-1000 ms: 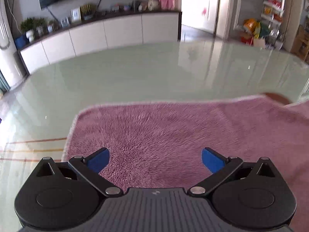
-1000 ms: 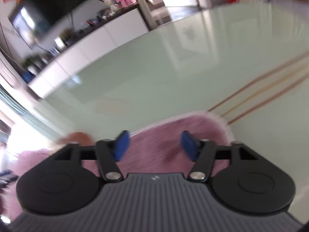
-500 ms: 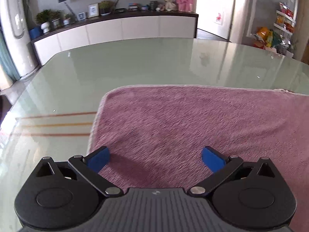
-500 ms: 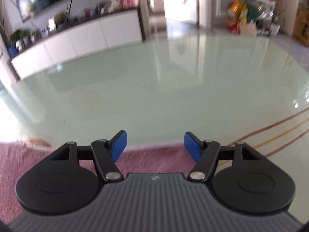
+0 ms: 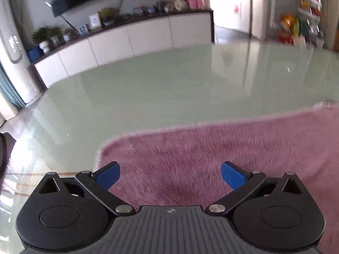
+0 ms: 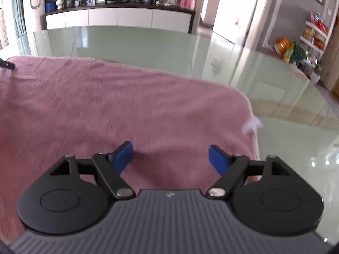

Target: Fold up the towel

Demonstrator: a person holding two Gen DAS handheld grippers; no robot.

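A pink fluffy towel [image 5: 222, 148] lies flat on the pale green glass table [image 5: 148, 89]. My left gripper [image 5: 170, 172] hangs open over the towel's near left part, close to its rounded left corner, with nothing between its blue pads. In the right wrist view the same towel [image 6: 116, 105] spreads leftward, its right edge and a small white tag [image 6: 251, 124] showing. My right gripper [image 6: 170, 154] is above the towel's near right part; its jaws are opening and nothing is between them.
The glass table [image 6: 286, 110] stretches far beyond the towel on all far sides. A white sideboard [image 6: 118, 18] with plants and frames stands behind it. A shelf with packets [image 6: 313, 31] is at the right. A dark gripper part [image 6: 6, 64] shows at the towel's far left.
My right gripper let its jaws widen, rolled level and swung back over the towel's right part. The left gripper drifted so the towel's left corner now lies just ahead of it.
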